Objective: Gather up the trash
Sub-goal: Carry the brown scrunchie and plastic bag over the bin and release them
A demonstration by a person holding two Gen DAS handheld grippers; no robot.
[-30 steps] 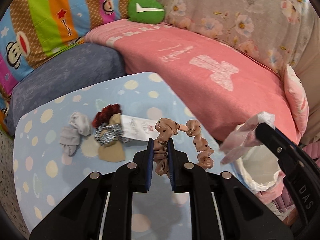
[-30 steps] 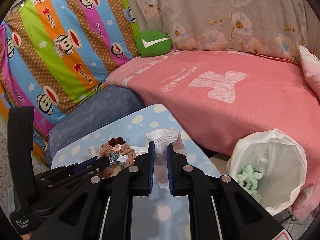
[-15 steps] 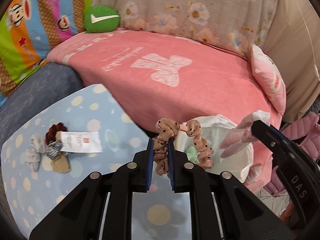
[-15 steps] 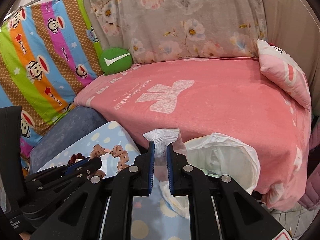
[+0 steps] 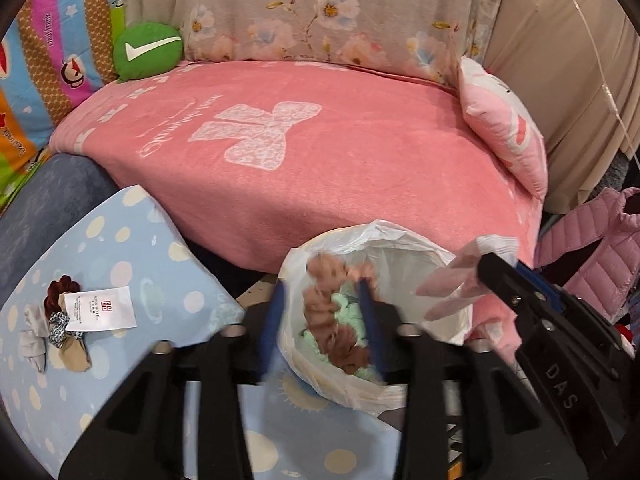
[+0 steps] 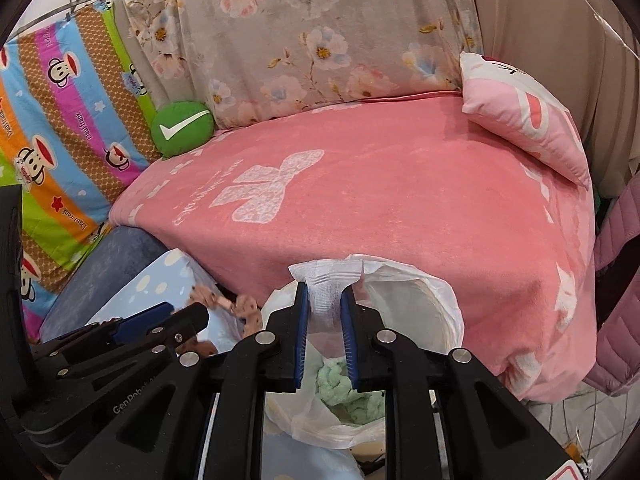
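— Left wrist view: what do you see?
— My left fingers (image 5: 320, 320) are spread wide, holding nothing; the brown dotted scrunchie (image 5: 334, 320) (blurred) sits between them in the mouth of the white trash bag (image 5: 404, 240), over green yarn (image 5: 348, 308). More scraps (image 5: 64, 320) lie on the blue dotted surface (image 5: 132, 248).
— Right wrist view?
— My right fingers (image 6: 325, 300) pinch a white wrapper (image 6: 326, 280) over the bag's mouth, beside the pink bed (image 6: 400, 200).

Your wrist cameras both look down close on the white bin bag (image 5: 404, 240) (image 6: 420, 288), pink bed (image 5: 320, 152) (image 6: 380, 208) at twelve o'clock, shared.
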